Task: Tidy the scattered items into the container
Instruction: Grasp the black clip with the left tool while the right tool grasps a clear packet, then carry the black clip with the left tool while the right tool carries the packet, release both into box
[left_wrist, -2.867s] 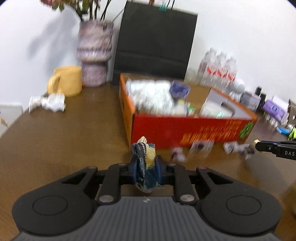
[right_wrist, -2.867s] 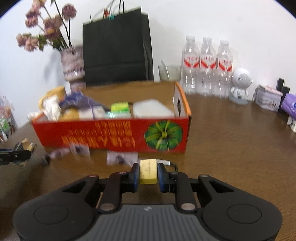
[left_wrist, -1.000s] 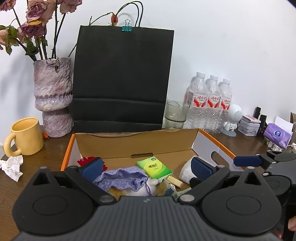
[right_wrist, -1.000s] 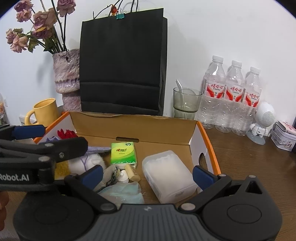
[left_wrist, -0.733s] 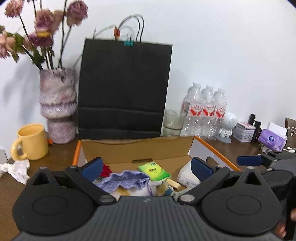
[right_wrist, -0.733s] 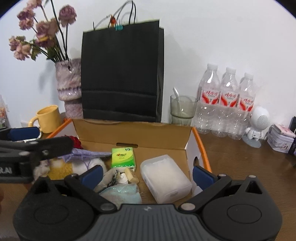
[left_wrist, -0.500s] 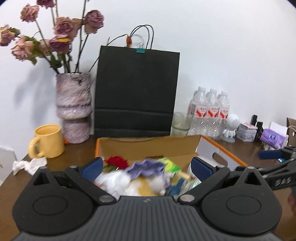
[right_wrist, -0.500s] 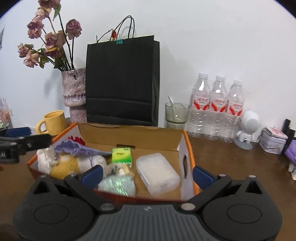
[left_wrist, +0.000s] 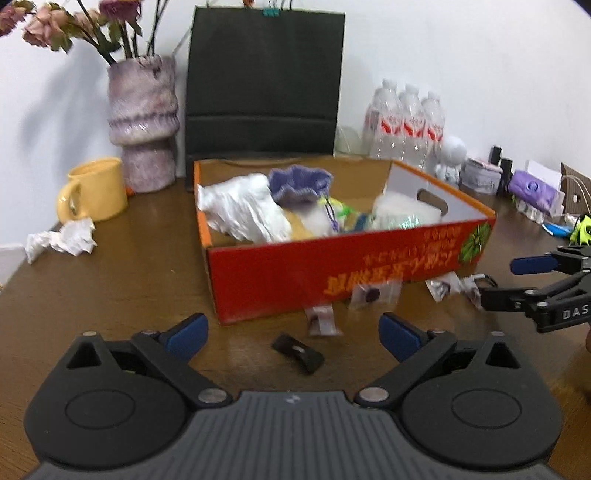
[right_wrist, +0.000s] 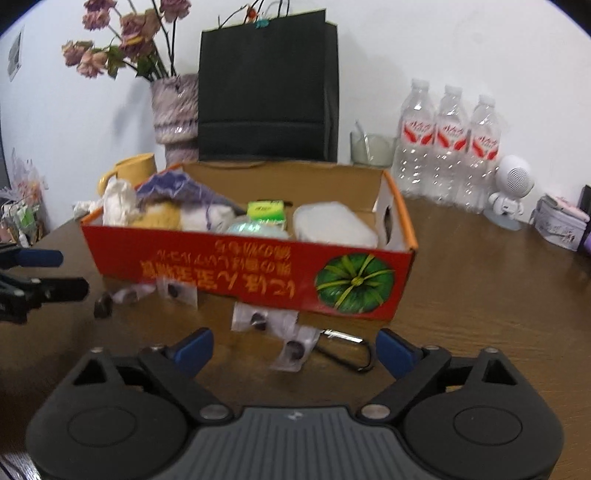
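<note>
Grippers are both empty and spread wide now: the left gripper (left_wrist: 291, 334) and the right gripper (right_wrist: 294, 349) carried a packet and a yellow piece a moment ago, so I judge those went into the red box (left_wrist: 332, 266). Both have pulled back low to the table, where a black clip (left_wrist: 297, 352), small sachets (right_wrist: 255, 317) and a carabiner (right_wrist: 347, 356) wait in front of the box.

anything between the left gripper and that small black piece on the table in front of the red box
Nothing visible. The left gripper is open, and the small black piece lies on bare table right between its fingers, short of the red box.
</note>
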